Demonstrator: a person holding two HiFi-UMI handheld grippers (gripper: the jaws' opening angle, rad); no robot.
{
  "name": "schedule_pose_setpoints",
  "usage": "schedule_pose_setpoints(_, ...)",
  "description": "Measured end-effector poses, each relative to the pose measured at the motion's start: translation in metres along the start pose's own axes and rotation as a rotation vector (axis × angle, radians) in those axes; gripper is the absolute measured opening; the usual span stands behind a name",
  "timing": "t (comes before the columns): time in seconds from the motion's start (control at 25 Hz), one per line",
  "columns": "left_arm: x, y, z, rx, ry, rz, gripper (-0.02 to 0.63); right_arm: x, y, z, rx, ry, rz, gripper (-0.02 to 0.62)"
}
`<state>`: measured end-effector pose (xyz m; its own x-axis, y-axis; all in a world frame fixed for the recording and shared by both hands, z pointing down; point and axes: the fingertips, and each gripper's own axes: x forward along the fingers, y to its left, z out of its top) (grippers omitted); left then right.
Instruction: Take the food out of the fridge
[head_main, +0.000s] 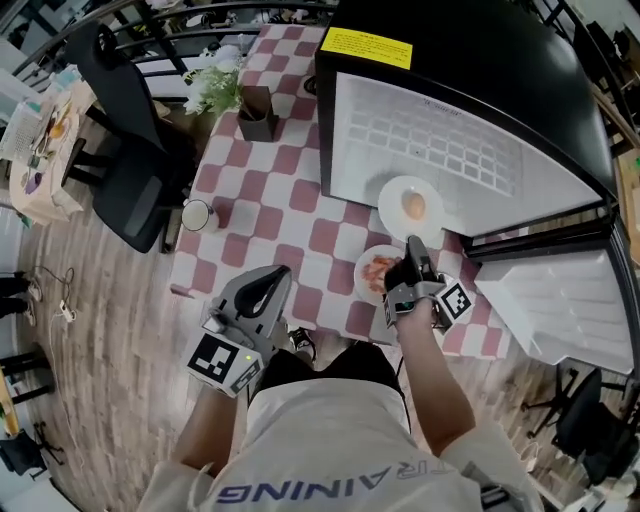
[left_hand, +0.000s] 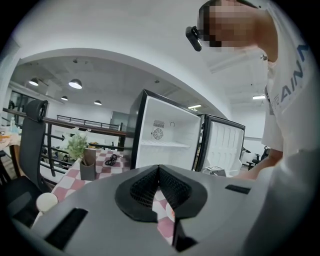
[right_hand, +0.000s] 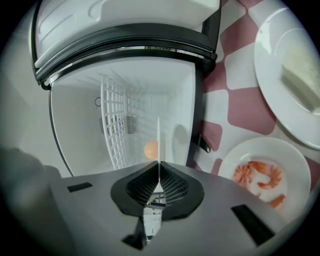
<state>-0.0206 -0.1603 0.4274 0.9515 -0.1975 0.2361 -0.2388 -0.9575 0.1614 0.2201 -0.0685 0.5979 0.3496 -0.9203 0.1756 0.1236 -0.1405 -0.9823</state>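
**Egg-coloured dish at the fridge mouth**

Lower left, the left gripper (head_main: 278, 272) is closed and empty. At centre, past the shrimp plate (head_main: 372, 272) on the table (head_main: 290, 200), the right gripper (head_main: 412, 244) pinches the rim of a plate (head_main: 394, 216) of round orange food (head_main: 413, 206) at the fridge (head_main: 450, 150) opening. The next move likely calls for a level carry to the table

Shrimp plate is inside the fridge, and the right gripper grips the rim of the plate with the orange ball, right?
No. The shrimp plate sits on the table outside the fridge, as the right gripper view shows. The right gripper does grip the rim of the plate with the orange ball.
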Motion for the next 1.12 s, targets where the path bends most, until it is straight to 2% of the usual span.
schedule_pose_setpoints(0.36,-0.043,0.030,-0.014,-0.041,-0.018,0.124,0.008,-0.013,-0.034,-0.110,-0.043,0.310,-0.069,0.026)
schedule_pose_setpoints(0.64,-0.075,0.047,-0.027,-0.076,-0.014,0.203,0.008,-0.003,-0.055,-0.174,-0.125,0.503,-0.134,0.026)
schedule_pose_setpoints(0.88,-0.100,0.063,-0.039,-0.101,-0.011,0.258,0.006,0.004,-0.077,-0.211,-0.169,0.597,-0.188,0.026)
schedule_pose_setpoints(1.12,-0.116,0.077,-0.042,-0.112,-0.020,0.281,0.008,0.004,-0.089,-0.231,-0.198,0.620,-0.238,0.028)
